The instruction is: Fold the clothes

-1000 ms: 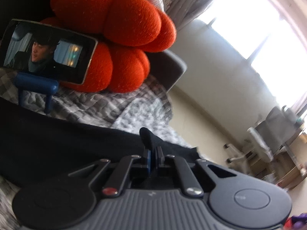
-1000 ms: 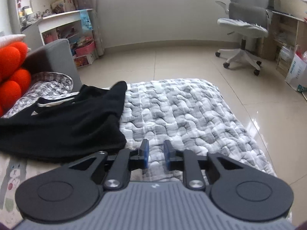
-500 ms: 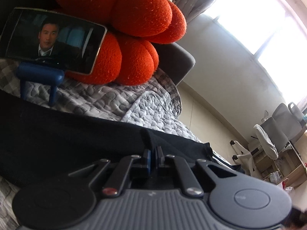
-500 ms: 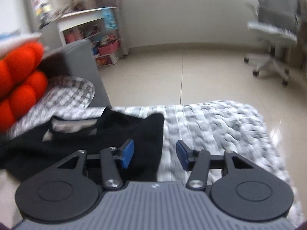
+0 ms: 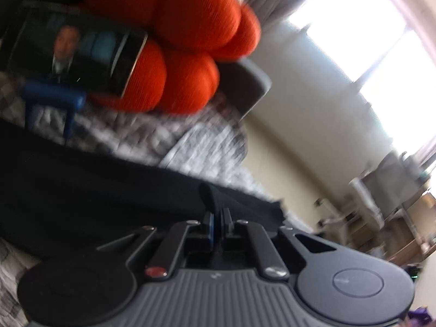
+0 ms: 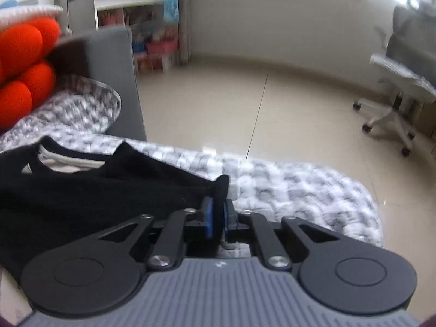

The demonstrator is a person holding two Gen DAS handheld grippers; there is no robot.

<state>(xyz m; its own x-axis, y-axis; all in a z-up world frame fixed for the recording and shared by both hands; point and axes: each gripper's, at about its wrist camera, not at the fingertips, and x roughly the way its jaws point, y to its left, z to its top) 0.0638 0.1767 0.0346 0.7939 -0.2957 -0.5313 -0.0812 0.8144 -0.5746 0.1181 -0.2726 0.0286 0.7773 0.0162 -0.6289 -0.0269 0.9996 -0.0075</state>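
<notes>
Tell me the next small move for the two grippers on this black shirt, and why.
Probably let the right gripper finish closing on the black cotton shirt corner between its jaws, then lift both corners together; the left gripper already pinches its own edge.

I see the black garment (image 6: 90, 196) as soft matt cloth, lying on a grey-and-white quilted blanket (image 6: 294, 190) with a puffy, stitched surface. My grippers' bodies look like matt black plastic with ribbed grey housings and small shiny metal screws (image 6: 275, 261). The orange segmented cushion (image 5: 190, 21) reads fuzzy plush; the beige tiled floor (image 6: 218, 103) is glossy.
</notes>
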